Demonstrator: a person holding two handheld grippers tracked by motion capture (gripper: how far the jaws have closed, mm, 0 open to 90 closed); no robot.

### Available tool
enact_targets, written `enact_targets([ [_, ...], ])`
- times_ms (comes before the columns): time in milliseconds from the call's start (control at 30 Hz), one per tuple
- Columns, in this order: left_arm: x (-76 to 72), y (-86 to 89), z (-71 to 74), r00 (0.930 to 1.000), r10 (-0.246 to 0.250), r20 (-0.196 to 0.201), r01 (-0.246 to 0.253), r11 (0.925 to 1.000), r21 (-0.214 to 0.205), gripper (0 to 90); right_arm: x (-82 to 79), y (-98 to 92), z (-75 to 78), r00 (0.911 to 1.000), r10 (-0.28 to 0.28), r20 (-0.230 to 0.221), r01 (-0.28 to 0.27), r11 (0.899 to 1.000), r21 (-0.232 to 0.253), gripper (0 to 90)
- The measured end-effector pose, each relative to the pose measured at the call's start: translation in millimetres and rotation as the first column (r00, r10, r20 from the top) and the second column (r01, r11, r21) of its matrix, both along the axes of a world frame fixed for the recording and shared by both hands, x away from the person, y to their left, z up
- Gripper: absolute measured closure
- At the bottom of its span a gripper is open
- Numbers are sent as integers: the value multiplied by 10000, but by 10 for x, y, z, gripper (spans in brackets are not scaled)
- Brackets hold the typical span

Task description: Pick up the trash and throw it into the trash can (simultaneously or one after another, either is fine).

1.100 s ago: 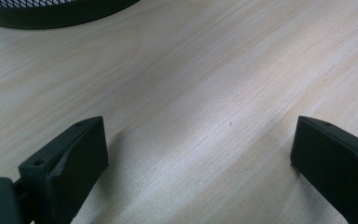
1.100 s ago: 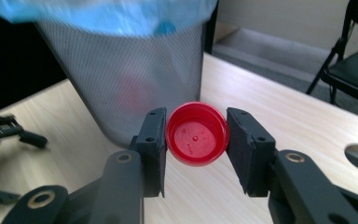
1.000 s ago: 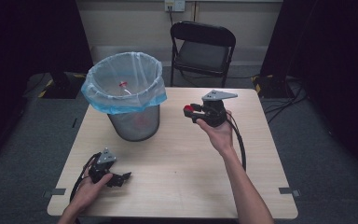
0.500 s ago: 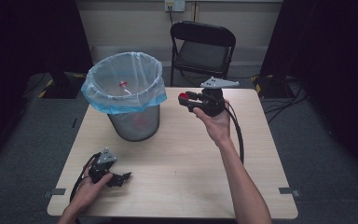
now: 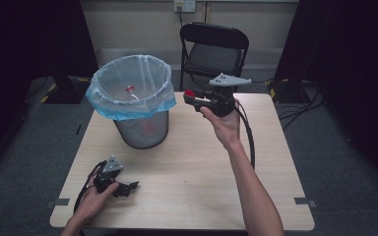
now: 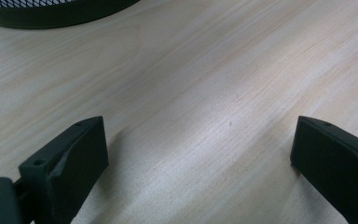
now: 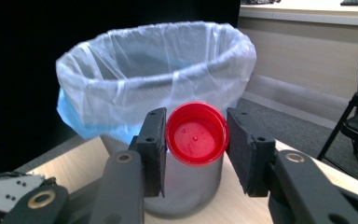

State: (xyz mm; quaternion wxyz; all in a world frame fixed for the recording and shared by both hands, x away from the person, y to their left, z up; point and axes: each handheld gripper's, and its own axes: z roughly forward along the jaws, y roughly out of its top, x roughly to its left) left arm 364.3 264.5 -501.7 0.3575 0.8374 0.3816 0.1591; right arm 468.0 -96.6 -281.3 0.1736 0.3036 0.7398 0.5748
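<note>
Right gripper [image 5: 191, 96] held up above the far part of the table [image 5: 192, 162], jaws pointing toward the bin [image 5: 133, 105]; jaws clamped on a red cap [image 7: 196, 134], one pad on each side of its rim, open hollow side facing the right gripper view's camera; cap also visible in the high view as a red spot at the jaw tips, off the table surface, just beside the bin's rim on its right side, not over the opening; grey three-cornered plate on top of the gripper; black cable trailing down along the forearm toward the near edge.

Bin is a dark mesh basket with a clear-to-blue plastic liner [image 7: 121, 70] folded over the rim; stands upright on the far left part of the table; a small red item [image 5: 129, 89] lies inside, too small to tell what.

Left gripper [image 5: 134, 185] rests low at the near left corner of the table, held by the left hand [image 5: 91, 201]; jaws wide apart, nothing between them, bare wood in the gap in the left gripper view; bin base at the top edge of that view; well apart from the right gripper.

Black folding chair [image 5: 215, 46] behind the table's far edge.
</note>
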Motion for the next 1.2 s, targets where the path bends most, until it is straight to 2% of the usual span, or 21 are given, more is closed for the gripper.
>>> enact_targets([
  [333, -2, -2, 1, 10000, 37, 5, -37, 10000, 34, 33, 58, 147, 146, 9994, 245, 253, -257, 9985, 484, 601],
  [500, -1, -1, 1, 10000, 32, 5, -32, 10000, 40, 33, 103, 262, 220, 9990, 314, 305, -322, 9991, 263, 600],
  [700, -2, -3, 1, 10000, 42, 1, -42, 10000, 28, 33, 138, 358, 283, 9981, 505, 366, -519, 9979, 379, 600],
  [900, -3, -2, 1, 10000, 40, 2, -40, 10000, 33, 33, 235, 565, 364, 9965, 751, 377, -764, 9965, 335, 600],
  [1067, -3, -3, -1, 10000, 51, 29, -51, 10000, 11, 34, 271, 667, 391, 9952, 902, 375, -916, 9951, 383, 600],
  [1200, -4, -8, -4, 9999, 96, 35, -96, 9999, -56, 34, 290, 783, 414, 9935, 1079, 361, -1088, 9938, 242, 600],
])
